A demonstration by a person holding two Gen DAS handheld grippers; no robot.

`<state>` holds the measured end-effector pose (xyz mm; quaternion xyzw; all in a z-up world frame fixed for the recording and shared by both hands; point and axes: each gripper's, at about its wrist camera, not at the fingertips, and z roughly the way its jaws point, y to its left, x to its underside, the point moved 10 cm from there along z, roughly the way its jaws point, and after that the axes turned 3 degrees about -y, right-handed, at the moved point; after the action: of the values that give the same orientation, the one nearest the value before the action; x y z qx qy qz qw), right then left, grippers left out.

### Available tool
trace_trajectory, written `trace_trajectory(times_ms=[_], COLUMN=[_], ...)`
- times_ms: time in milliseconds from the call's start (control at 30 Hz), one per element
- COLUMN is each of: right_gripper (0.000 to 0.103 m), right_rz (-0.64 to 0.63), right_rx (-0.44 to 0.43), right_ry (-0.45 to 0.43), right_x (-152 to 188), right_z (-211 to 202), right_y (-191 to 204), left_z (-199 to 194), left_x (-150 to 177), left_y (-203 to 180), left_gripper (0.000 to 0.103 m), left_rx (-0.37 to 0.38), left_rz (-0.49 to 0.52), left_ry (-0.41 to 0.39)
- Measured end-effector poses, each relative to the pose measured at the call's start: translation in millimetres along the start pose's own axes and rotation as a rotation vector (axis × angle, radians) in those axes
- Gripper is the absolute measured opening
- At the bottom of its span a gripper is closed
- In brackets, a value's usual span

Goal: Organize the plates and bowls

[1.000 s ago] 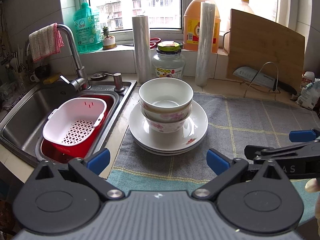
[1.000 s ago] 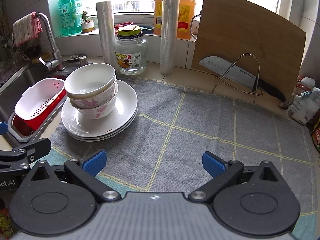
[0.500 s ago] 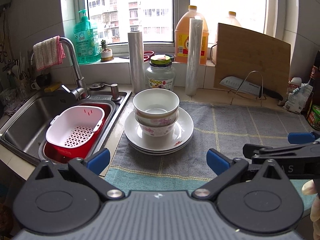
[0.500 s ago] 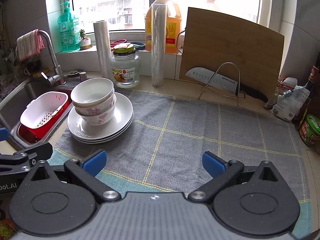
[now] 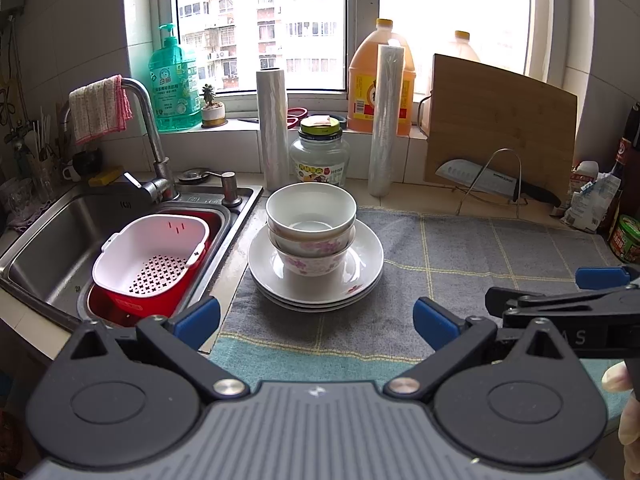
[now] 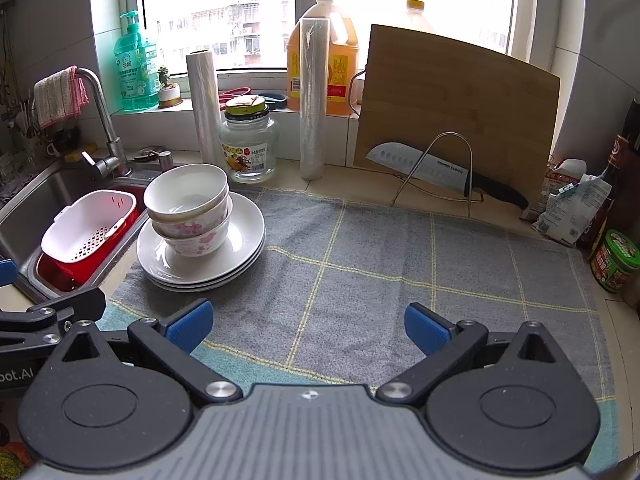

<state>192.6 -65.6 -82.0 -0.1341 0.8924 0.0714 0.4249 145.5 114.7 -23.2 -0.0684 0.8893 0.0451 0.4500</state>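
Note:
Three nested white bowls [image 5: 311, 228] [image 6: 188, 210], the lower ones with pink flowers, stand on a stack of white plates [image 5: 362, 268] [image 6: 244, 248] at the left end of the grey checked mat [image 5: 460, 248] [image 6: 380, 260]. My left gripper [image 5: 316, 318] is open and holds nothing, a short way in front of the stack. My right gripper [image 6: 306, 322] is open too, over the mat's front edge, to the right of the stack. Each gripper shows at the edge of the other's view.
Left of the mat lies a steel sink [image 5: 52, 232] with a white colander in a red basin [image 5: 154, 256] and a tap [image 5: 154, 148]. At the back stand a glass jar [image 5: 320, 156], two film rolls [image 5: 386, 120], a cutting board [image 6: 456, 120] and a knife [image 6: 440, 170] on a wire rack. Jars and packets [image 6: 616, 260] crowd the right edge.
Both grippers have drawn back and upward from the stack, which looks smaller and farther away. Both stayed open; the bowls and plates have not moved.

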Motion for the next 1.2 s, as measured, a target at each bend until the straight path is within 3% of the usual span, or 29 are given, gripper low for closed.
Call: trace_trajectory(times_ms=[1200], right_gripper=[0.103], right_rz=[-0.002], right_rx=[-0.003], right_ry=[-0.002], right_x=[-3.7], right_z=[-0.9], right_y=[-0.2], left_z=[-0.1], left_x=[-4.6], left_y=[2.4], left_gripper=[0.102], left_rx=[-0.009], left_rz=[-0.001], left_ry=[-0.006])
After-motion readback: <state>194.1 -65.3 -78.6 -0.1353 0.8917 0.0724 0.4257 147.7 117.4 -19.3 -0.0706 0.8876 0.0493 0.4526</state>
